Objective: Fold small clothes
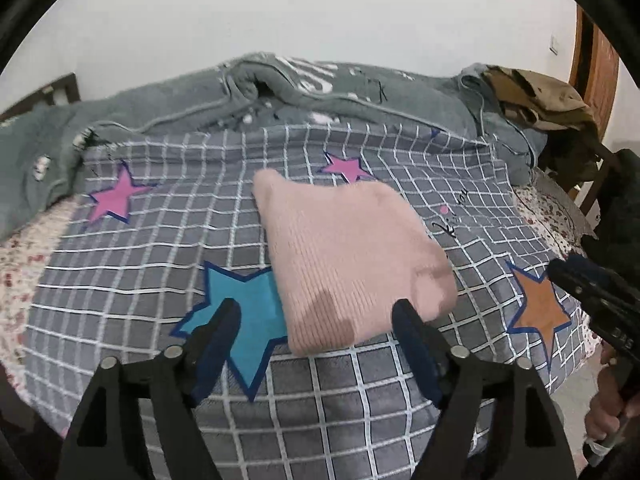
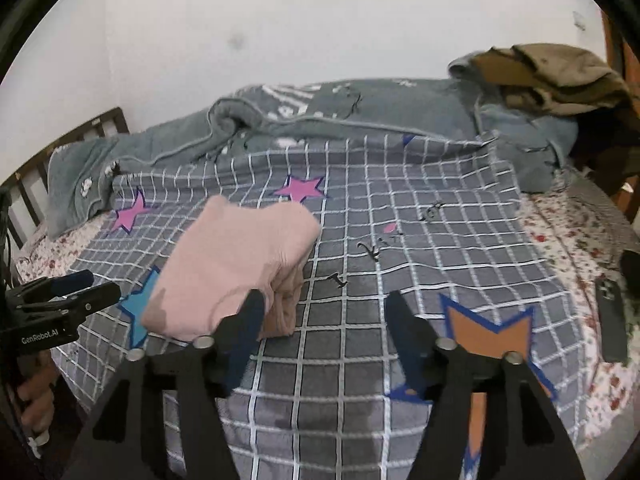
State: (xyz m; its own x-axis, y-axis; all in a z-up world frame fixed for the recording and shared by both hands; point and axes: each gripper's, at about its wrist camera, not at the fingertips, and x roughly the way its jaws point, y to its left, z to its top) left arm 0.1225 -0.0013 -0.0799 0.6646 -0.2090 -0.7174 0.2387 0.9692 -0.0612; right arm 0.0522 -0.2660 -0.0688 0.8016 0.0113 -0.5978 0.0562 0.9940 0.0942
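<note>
Left wrist view shows my left gripper point(image 1: 316, 316) with its jaws spread wide and nothing between them; the folded pink garment point(image 1: 352, 264) lies just beyond the fingertips, centre of frame, flat on the grey checked blanket point(image 1: 320, 392). At the right edge of that view my right gripper point(image 1: 592, 300) appears in side profile, clear of the garment.

Right wrist view shows the right gripper point(image 2: 324, 312) with its jaws also spread and empty. The garment point(image 2: 236, 264) sits left of centre, its stacked fold edges facing the camera, and the left finger point(image 2: 248, 320) overlaps the near corner in the picture; I cannot tell whether it touches. The left gripper point(image 2: 72, 292) shows at the left edge, apart from the cloth.

I judge the fold on this garment complete: it rests as a compact rectangle and both grippers are released. The next move calls for either setting the bundle aside or fetching another piece. A tan heap point(image 2: 560, 76) sits on the grey quilt point(image 2: 360, 120) at the upper right. A phone point(image 2: 610, 320) lies at the right edge, clear of the work area.
</note>
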